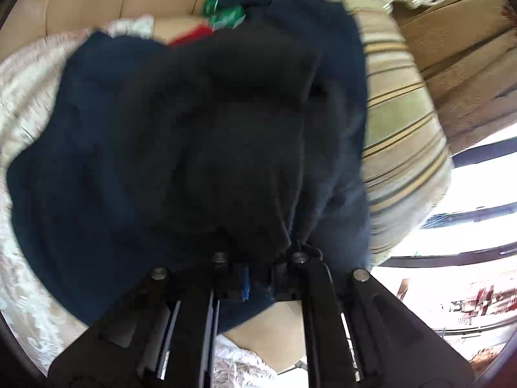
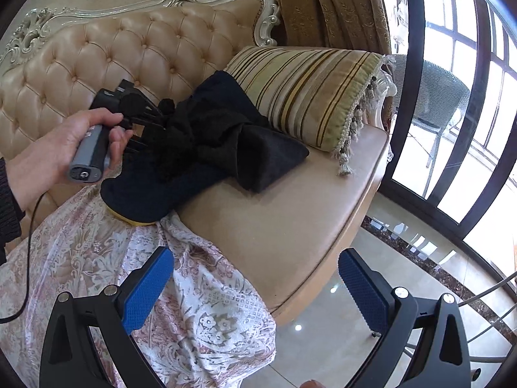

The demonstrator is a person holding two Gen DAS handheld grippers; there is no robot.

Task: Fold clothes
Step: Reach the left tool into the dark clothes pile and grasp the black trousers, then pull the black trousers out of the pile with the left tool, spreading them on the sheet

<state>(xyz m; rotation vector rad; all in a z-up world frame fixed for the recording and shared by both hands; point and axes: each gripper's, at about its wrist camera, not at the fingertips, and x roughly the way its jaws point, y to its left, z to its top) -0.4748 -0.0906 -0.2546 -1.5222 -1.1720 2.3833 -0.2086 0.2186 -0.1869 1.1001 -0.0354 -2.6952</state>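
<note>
- Nearest the right wrist lens, the right gripper (image 2: 255,287) has its jaws spread wide with nothing between them; its blue pads (image 2: 147,294) hang over the front edge of the sofa seat (image 2: 284,223) and the glossy floor (image 2: 404,278).
- Nearest the left wrist lens, the left gripper (image 1: 258,278) has its jaws drawn together — dark cloth is bunched right at their tips, so they are clamped on the dark garment (image 1: 200,135).
- The dark garment (image 2: 206,148) — navy and black cloth, crumpled — lies on the sofa seat, its right end touching the striped cushion (image 2: 310,93) and its left end resting on the lace throw (image 2: 97,258).
- A yellow edge shows under the garment's low left end; what it belongs to cannot be told.
- From the right wrist view, a hand (image 2: 55,155) holds the left gripper's grey handle (image 2: 90,152), its front buried in the garment's folds; a black cable (image 2: 29,258) trails down from it.
- The tufted sofa back (image 2: 113,55) stands behind the garment.
- In the blurred left wrist view, bits of green, red and white cloth (image 1: 223,13) show beyond the garment.
</note>
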